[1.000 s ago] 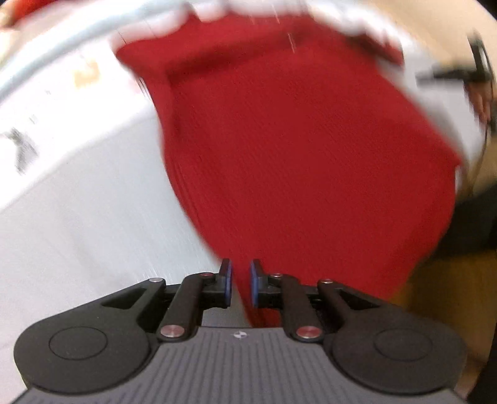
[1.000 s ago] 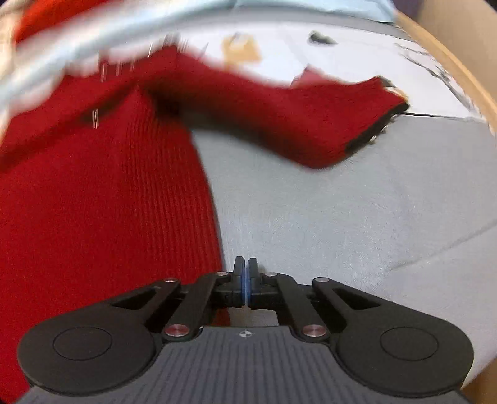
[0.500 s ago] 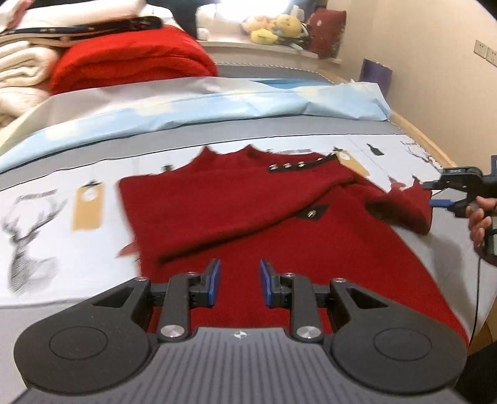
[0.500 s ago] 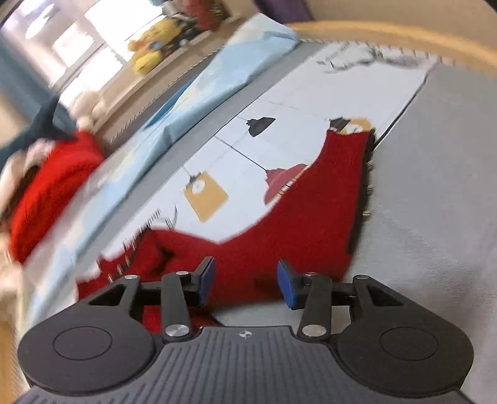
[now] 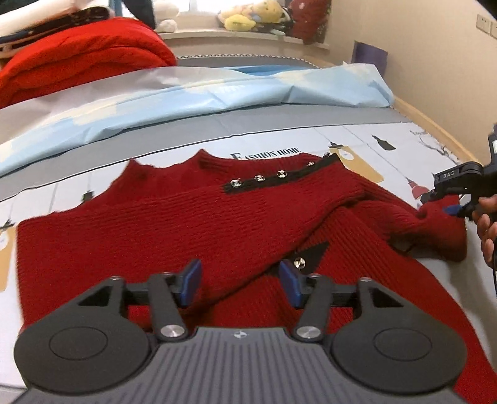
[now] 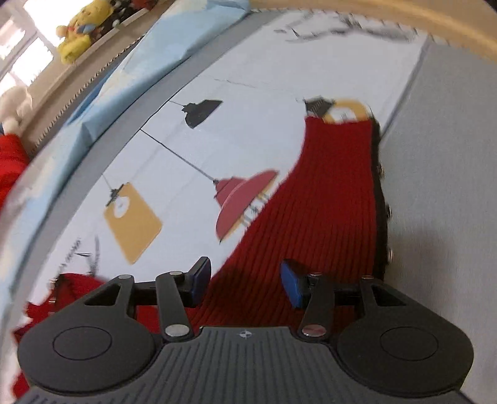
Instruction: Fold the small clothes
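Observation:
A small dark red knit sweater (image 5: 186,223) lies flat on the printed bedsheet, one sleeve folded across its body and a black button strip (image 5: 279,175) near the collar. My left gripper (image 5: 239,282) hovers over the folded sleeve, its jaws opening with nothing pinched between them. In the right wrist view the other sleeve (image 6: 323,202) stretches out with a black cuff edge. My right gripper (image 6: 245,281) hangs above that sleeve, jaws opening, no cloth pressed by the pads. The right gripper (image 5: 459,186) also shows at the right edge of the left wrist view, held by a hand.
The bedsheet (image 5: 372,149) carries lamp and tag prints. A light blue cover (image 5: 217,93) lies behind the sweater. Folded red blanket (image 5: 80,62) and stacked linens sit at the back left; plush toys (image 5: 248,17) line the sill. The wooden bed edge (image 5: 435,124) curves on the right.
Both grippers went from nearly shut to open. Both views pulled back from close, blurred cloth; the sweater now lies spread out with a sleeve folded over.

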The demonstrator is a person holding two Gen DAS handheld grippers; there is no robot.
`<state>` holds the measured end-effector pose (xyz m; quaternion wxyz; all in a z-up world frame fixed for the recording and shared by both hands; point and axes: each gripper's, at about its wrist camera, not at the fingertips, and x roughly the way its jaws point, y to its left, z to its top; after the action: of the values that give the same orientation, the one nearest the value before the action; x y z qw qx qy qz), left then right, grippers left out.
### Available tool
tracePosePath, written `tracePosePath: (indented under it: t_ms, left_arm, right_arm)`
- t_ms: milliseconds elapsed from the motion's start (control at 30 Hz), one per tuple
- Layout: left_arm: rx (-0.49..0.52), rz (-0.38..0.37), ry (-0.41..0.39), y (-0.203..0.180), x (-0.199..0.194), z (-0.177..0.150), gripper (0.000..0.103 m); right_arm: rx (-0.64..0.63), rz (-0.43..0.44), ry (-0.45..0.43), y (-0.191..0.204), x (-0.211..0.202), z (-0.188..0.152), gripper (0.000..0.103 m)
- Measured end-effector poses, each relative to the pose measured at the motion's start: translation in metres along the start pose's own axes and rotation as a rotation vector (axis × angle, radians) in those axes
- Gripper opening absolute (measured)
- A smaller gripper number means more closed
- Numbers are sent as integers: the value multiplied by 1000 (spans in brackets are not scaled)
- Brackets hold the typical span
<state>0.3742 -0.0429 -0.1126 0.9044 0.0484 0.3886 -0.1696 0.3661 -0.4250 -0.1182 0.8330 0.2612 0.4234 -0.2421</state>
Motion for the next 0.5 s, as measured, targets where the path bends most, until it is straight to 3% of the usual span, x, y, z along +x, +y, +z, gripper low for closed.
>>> tracePosePath:
  t_ms: [100,167,233,267,300,400,467,500]
  left_arm:
    - [-7,-7,5,-6,16,3,73]
    - [-10,-16,20,-12,26,4,73]
    - [3,-11,18,-18,35,6,73]
    - [8,-1,14,-21,40,8,73]
    - [14,5,14,-22,43,9,73]
    - [50,13,26,-24,54,6,73]
    - [117,27,17,-23,56,0,71]
    - [151,42,10,-22,57,-2,64]
  right_arm:
    - [-116,-66,-36,13,8,0,48]
    - [-158,-115,-67,16,12,1,25]
    - [-171,-116,-85,17,14,6,11]
    - [-157,-110,-96,16,12,9,10]
    - [-141,-94,-119,16,7,12,9]
    - [-124,3,-296,23,-28,26,8]
    - [-49,126,-422,16,-60,40,8]
    - [-6,183,-490,8,-74,45,8]
